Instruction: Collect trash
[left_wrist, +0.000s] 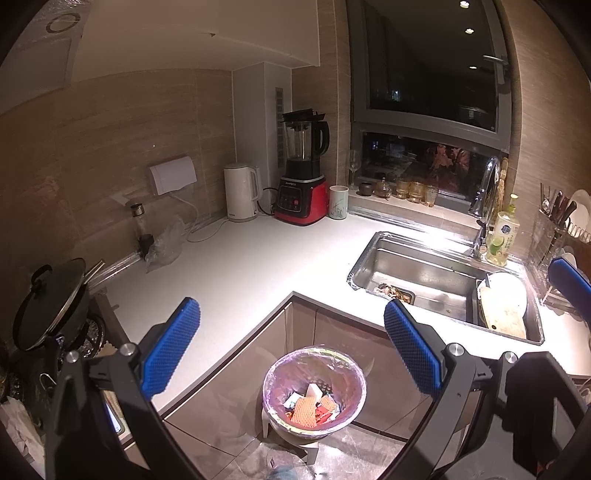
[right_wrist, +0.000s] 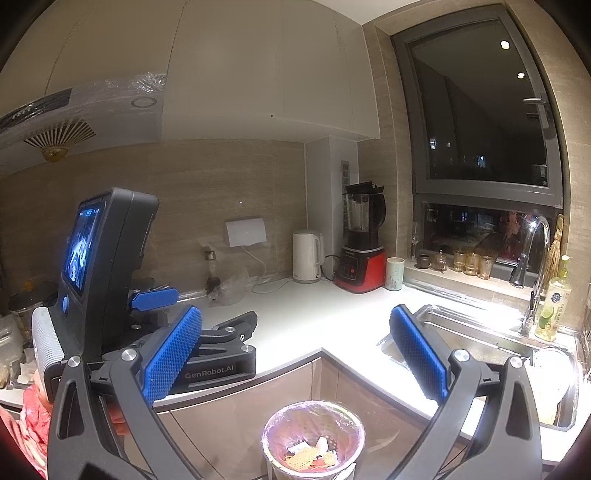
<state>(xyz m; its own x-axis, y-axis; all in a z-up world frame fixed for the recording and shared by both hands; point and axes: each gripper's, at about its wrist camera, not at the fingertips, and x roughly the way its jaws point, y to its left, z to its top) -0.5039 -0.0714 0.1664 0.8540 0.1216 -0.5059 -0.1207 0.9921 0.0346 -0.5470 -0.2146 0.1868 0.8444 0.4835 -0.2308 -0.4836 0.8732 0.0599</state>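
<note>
Left gripper (left_wrist: 291, 347) spread wide, blue pads (left_wrist: 171, 347) empty, poised above the trash bin (left_wrist: 314, 387) on the floor in the inner corner of the L-shaped tabletop (left_wrist: 258, 258). Right gripper (right_wrist: 295, 358) likewise released, nothing between its blue pads (right_wrist: 171, 356), looking down on the same bin (right_wrist: 313, 439) from the right. In the right wrist view, left gripper body with a lit screen (right_wrist: 107, 273) close at the left, over the tabletop edge.

Bin lined with a clear, pinkish bag; inside it collected trash (left_wrist: 312, 406): an orange waffle-textured piece, a white block, small red and white wrappers. Bin standing on a small white stool (left_wrist: 291, 439).

Along the wall on the tabletop: white kettle (left_wrist: 242, 192), red and black blender (left_wrist: 304, 173) just beside it, a pale cup (left_wrist: 338, 202) to the blender's right. Crumpled clear plastic (left_wrist: 164, 245) near the wall at the left, beside a dark bottle. Black pot with lid (left_wrist: 51, 299) tilted at the far left.

Steel sink (left_wrist: 417, 273) to the right, food scraps in its strainer corner, a plate and a cutting board (left_wrist: 504, 310) at its right end. Green dish soap bottle (left_wrist: 501, 236) next to the faucet (left_wrist: 485, 192). Glass jars lined on the window sill.
</note>
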